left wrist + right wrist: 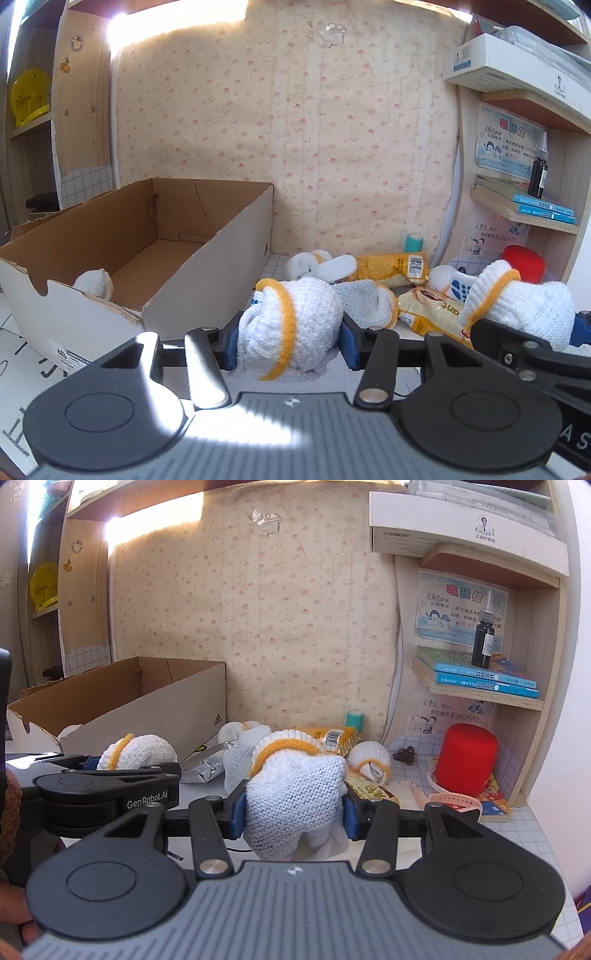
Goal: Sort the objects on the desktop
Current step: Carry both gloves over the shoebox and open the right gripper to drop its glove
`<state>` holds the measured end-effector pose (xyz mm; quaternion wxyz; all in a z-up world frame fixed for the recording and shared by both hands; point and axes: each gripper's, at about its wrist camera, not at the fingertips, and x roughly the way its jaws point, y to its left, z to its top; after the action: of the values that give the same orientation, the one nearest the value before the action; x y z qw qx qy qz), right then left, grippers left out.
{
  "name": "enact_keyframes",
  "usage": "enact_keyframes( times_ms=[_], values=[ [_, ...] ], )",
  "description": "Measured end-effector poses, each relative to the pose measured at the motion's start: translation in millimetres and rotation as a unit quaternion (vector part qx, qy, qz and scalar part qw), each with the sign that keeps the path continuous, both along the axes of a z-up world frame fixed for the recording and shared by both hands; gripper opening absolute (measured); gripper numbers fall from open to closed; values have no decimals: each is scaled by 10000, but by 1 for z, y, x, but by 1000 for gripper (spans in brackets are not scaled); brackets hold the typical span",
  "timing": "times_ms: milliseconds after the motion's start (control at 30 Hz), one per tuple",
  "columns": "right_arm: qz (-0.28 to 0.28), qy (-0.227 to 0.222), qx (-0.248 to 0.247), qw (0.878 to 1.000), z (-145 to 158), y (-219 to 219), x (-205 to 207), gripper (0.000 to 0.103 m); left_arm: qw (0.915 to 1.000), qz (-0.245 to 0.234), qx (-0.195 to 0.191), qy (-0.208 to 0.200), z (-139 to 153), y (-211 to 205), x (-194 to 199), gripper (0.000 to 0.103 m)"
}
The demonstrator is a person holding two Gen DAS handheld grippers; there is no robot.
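Note:
My left gripper point(288, 339) is shut on a rolled white glove with a yellow cuff point(295, 321), held above the desk just right of the open cardboard shoebox point(221, 258). One white glove roll point(94, 282) lies inside the box. My right gripper point(295, 812) is shut on another rolled white glove point(295, 797); it also shows in the left wrist view point(517, 310). More glove rolls point(321, 266) point(369, 760) and yellow snack packets point(391, 266) lie on the desk behind.
A red cylinder point(465, 757) stands at the right by a pink watch strap point(454, 801). A teal roll point(354, 720) stands at the wall. Wooden shelves point(480, 698) at the right hold books and a dark bottle point(484, 642). A silver wrapper point(203, 771) lies near the box.

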<state>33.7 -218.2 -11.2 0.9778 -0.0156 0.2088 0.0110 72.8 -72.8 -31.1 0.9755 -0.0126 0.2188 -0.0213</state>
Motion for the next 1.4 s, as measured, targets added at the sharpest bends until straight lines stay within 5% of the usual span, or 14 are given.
enact_keyframes(
  times_ms=[800, 1400],
  values=[
    [824, -764, -95, 9936, 61, 64, -8, 48, 9939, 557, 228, -920, 58, 69, -50, 53],
    [1600, -723, -139, 9844, 73, 141, 35, 48, 9904, 1140, 187, -762, 52, 138, -40, 53]
  ],
)
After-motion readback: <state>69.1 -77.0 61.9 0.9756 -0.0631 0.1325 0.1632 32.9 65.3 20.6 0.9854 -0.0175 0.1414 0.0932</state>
